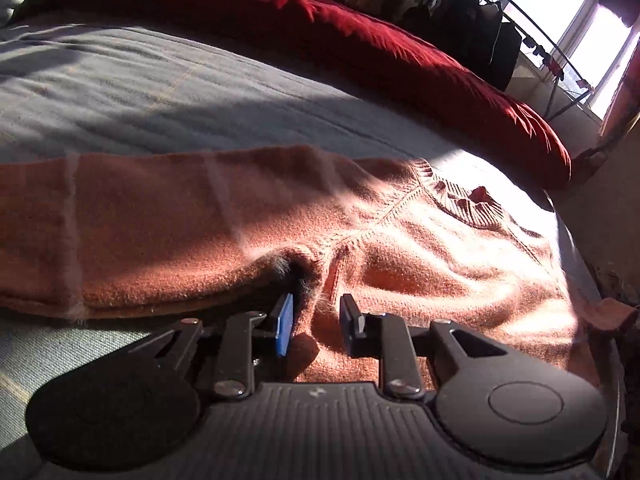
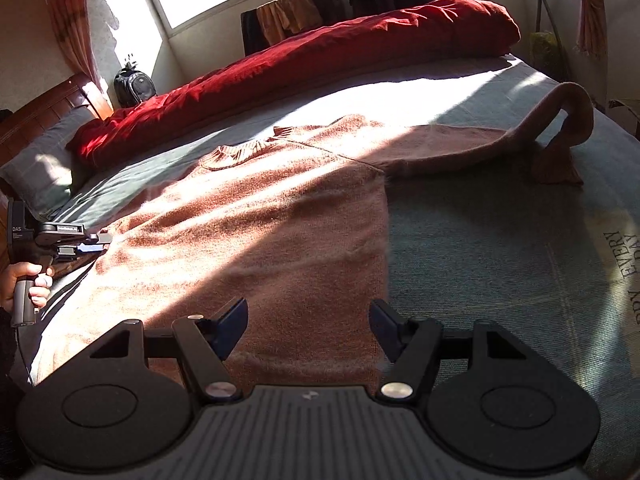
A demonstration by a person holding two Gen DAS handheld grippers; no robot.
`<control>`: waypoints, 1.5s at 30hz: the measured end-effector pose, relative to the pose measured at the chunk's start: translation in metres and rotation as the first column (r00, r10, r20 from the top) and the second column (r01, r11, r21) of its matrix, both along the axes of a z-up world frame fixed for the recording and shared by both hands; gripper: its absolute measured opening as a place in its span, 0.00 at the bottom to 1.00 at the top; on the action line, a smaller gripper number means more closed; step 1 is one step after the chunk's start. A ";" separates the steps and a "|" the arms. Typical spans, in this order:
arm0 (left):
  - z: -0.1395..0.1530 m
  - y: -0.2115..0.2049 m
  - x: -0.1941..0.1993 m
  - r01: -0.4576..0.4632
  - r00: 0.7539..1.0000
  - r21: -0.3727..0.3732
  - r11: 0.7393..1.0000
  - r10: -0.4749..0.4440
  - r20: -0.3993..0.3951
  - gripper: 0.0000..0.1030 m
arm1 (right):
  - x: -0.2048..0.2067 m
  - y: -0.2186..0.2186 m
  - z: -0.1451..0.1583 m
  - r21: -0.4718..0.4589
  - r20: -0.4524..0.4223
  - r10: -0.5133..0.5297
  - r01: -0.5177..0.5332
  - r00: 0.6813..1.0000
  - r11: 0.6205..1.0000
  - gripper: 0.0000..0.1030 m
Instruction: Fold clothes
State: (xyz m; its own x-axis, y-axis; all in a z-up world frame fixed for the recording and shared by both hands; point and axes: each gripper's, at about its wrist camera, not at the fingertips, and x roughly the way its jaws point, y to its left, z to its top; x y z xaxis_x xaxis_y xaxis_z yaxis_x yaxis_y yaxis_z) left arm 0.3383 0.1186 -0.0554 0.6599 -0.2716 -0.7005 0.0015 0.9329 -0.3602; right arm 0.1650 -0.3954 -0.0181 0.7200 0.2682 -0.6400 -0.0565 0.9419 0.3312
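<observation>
An orange-brown knitted sweater (image 2: 260,220) lies spread flat on the bed, collar (image 2: 236,156) toward the red duvet. One sleeve (image 2: 460,144) runs right and curls up into an arch at its cuff end. My left gripper (image 1: 318,324) sits low at the sweater's armpit seam, jaws narrow, a ridge of knit (image 1: 316,312) lying between the pads without a clear pinch. The right wrist view shows the left gripper (image 2: 102,244) at the sweater's left edge, held by a hand (image 2: 24,284). My right gripper (image 2: 308,328) hovers open over the hem (image 2: 304,360), nothing between its fingers.
A bunched red duvet (image 2: 320,52) runs along the far side of the grey-blue bedsheet (image 2: 500,260). A grey pillow (image 2: 44,168) and wooden headboard (image 2: 48,108) are at the left. A black backpack (image 2: 134,86) and a drying rack with dark clothes (image 1: 480,12) stand by the window.
</observation>
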 end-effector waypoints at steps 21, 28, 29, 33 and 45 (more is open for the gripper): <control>0.008 -0.140 -0.184 0.453 0.863 0.307 0.837 -0.498 0.083 0.43 | 0.001 -0.056 -0.071 0.438 -0.163 -0.017 0.088 0.986 0.895 0.67; 0.007 -0.135 -0.206 0.413 0.887 0.296 0.861 -0.454 0.084 0.44 | -0.038 -0.043 -0.087 0.509 -0.149 0.095 -0.006 0.984 0.861 0.68; 0.008 -0.133 -0.209 0.405 0.890 0.295 0.865 -0.447 0.087 0.45 | -0.043 -0.041 -0.087 0.514 -0.145 0.109 -0.019 0.983 0.857 0.68; 0.011 -0.125 -0.221 0.379 0.901 0.302 0.875 -0.423 0.094 0.50 | -0.059 -0.034 -0.091 0.539 -0.118 0.177 -0.087 0.977 0.838 0.68; 0.021 -0.110 -0.243 0.336 0.915 0.405 0.850 -0.397 0.074 0.51 | -0.075 -0.029 -0.055 0.270 -0.191 0.106 -0.052 0.976 0.961 0.07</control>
